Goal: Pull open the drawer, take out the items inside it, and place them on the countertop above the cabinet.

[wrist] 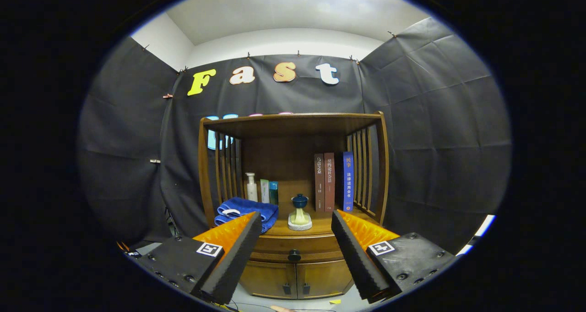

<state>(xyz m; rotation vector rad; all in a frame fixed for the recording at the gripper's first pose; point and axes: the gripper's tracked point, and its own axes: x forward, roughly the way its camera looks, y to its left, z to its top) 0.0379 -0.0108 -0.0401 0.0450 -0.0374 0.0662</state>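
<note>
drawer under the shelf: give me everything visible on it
The drawer is a shallow, wide wooden front in a glossy brown finish, matching the cabinet. It sits fully shut, flush under the countertop and above the two lower doors. One dark round knob sits at its middle. Nothing touches it. The open gripper frames it, its fingers covering both ends of the front; the contents are hidden.

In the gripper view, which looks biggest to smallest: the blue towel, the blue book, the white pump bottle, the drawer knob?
1. Blue towel
2. Blue book
3. White pump bottle
4. Drawer knob

Towel and book look close in size. The open tongs are ahead of the cabinet, touching nothing.
</note>
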